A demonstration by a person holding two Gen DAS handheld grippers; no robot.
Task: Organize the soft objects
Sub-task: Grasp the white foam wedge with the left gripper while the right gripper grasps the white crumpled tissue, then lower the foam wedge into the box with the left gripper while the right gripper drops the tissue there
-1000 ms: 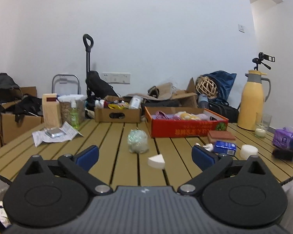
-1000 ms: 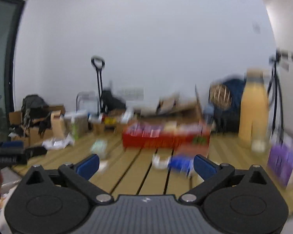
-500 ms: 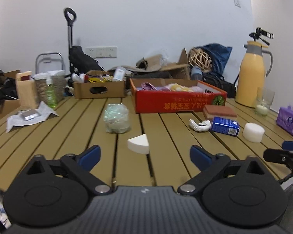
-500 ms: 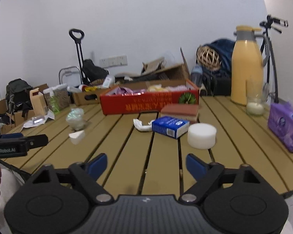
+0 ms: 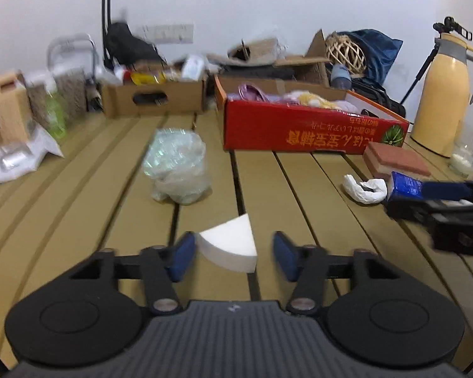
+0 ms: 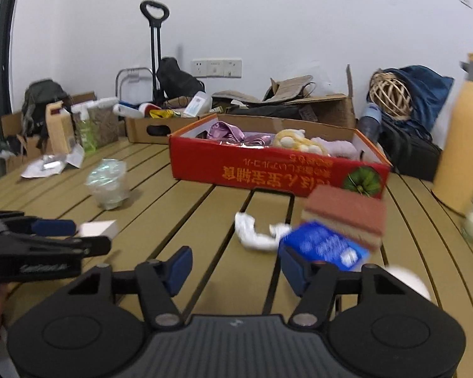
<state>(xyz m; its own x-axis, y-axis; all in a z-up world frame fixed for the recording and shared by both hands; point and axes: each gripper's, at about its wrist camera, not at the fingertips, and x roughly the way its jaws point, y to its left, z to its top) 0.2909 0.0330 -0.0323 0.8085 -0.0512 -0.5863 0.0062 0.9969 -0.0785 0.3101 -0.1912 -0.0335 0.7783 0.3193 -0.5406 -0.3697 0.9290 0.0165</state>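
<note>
White foam, cut in a wedge (image 5: 228, 245), lies on the slatted tan table (image 5: 78, 220) between the spread blue pads of our left gripper (image 5: 231, 256), touching neither. It sits well in front of the red cardboard box (image 5: 309, 130) holding soft toys. Our right gripper (image 6: 236, 266) hovers with jaws apart before that box, near a crumpled white rag (image 6: 255, 234) and a blue packet (image 6: 326, 247).

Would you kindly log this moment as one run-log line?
left gripper: open, straddling white wedge sponge | right gripper: open, empty | red box: holds soft items
</note>
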